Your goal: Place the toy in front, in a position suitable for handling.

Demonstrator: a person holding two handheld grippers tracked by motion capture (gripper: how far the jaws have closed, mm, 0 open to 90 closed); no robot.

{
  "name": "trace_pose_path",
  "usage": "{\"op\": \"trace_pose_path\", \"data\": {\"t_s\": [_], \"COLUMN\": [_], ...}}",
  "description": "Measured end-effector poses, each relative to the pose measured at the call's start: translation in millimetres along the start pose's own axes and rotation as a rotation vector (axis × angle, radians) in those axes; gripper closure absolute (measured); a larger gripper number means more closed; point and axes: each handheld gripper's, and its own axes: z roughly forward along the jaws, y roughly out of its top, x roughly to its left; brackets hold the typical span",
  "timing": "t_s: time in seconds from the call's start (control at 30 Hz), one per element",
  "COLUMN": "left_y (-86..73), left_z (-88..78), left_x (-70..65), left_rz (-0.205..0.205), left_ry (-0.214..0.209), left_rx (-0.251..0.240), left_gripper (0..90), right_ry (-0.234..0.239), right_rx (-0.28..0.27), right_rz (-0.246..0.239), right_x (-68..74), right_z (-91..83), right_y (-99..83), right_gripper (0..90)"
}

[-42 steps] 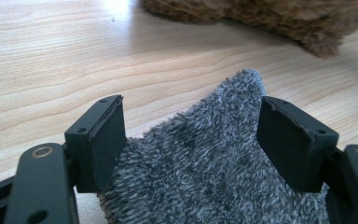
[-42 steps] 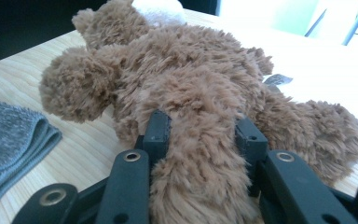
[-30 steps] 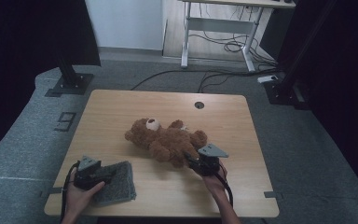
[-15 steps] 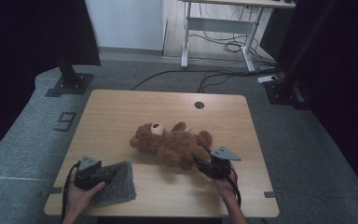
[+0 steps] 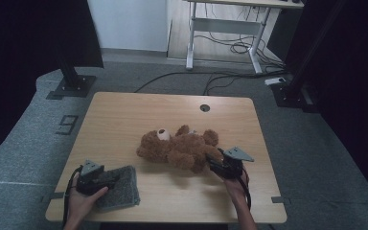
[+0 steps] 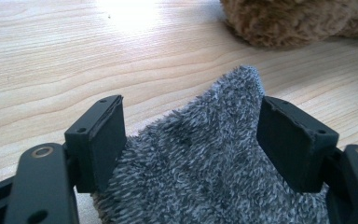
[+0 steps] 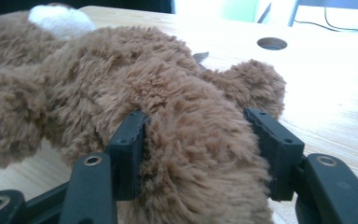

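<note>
Right gripper [image 7: 193, 154], jaws spread on either side of a plump limb of the brown, long-piled plush teddy bear [image 5: 179, 148]; they have just been opening, and the fur still bulges between them, the left pad against the pile, the right one seemingly a little clear of it. The bear lies on its side near the middle of the pale wooden table [image 5: 124, 115], muzzle [image 7: 58, 18] white, limbs rounded and soft. Left gripper [image 6: 191, 140], jaws spread and astride a folded grey terry cloth [image 5: 120, 187] at the near left corner of the table, pads not visibly pressing on it; the cloth is looped and nubbly, and one corner rises in a peak between the jaws.

Judged step: releasing the bear. To do it well, open fully before drawing back, so no pile snags on the ribbed pads; withdraw along the line of the jaws, low and level, so the light, yielding body is not dragged or rolled; keep the left gripper quiet on the cloth meanwhile
</note>
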Motion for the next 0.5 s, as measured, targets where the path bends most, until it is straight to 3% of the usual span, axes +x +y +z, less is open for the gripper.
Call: {"op": "trace_pose_path", "data": {"t_s": [0.23,0.43,0.5], "left_y": [-0.2,-0.1,-0.1], "left_z": [-0.1,-0.8,-0.2], "left_x": [-1.1,-0.8,-0.9], "left_rz": [0.002,-0.002,-0.003], "left_ry": [-0.001,-0.004,-0.007], "left_rx": [0.001,-0.002,0.0], "left_gripper": [24.1,24.0,24.1], "right_ry": [0.018,0.066,0.111], "right_rx": [-0.01,-0.033,-0.056], "right_rz": [0.026,0.058,0.076], "right_x": [-1.3,0.2,-0.1], "right_z": [1.3,-4.6,-13.6], "right_y": [-3.2,-4.4,-3.3], "right_gripper": [42.2,33.4,29.9]}}
